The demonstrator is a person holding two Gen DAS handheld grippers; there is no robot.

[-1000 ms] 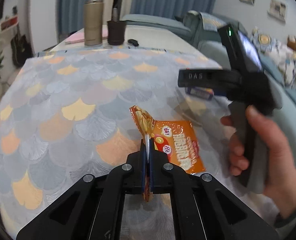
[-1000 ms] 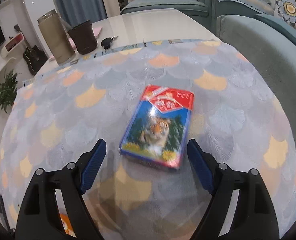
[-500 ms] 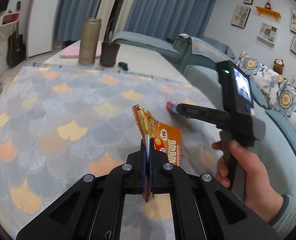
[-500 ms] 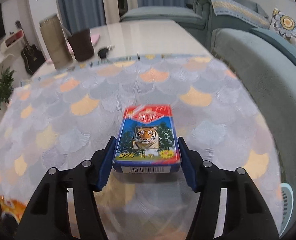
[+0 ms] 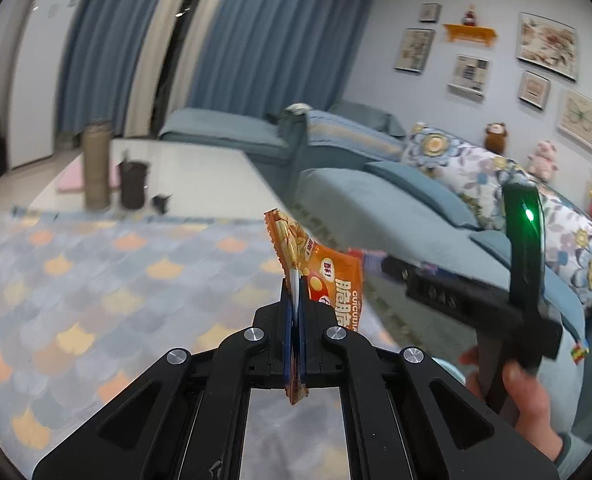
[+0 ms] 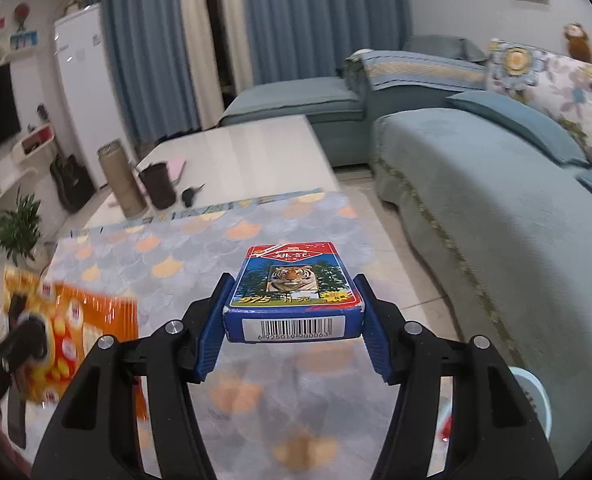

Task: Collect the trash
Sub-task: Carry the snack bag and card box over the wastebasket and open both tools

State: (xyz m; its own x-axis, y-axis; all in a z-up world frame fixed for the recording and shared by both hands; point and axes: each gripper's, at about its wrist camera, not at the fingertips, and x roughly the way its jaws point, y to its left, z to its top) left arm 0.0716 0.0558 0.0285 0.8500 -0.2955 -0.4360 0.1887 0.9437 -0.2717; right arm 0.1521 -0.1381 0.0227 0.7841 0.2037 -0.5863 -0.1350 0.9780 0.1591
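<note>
Orange snack wrapper [image 5: 328,280]: pinched upright in my left gripper [image 5: 295,320], jaws pressed together on it, clear of the table [image 5: 96,288].
Card box [image 6: 292,292]: clamped flat between my right gripper's [image 6: 292,320] blue pads, held at 12 o'clock, above the tablecloth.
Bin [image 6: 536,404]: white rim, 4 o'clock in the right view.

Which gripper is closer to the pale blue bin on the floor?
Right. The right gripper, holding the tiger box, has the pale blue bin just below to its right. The left gripper, holding the orange wrapper, is further away, on the other side.
</note>
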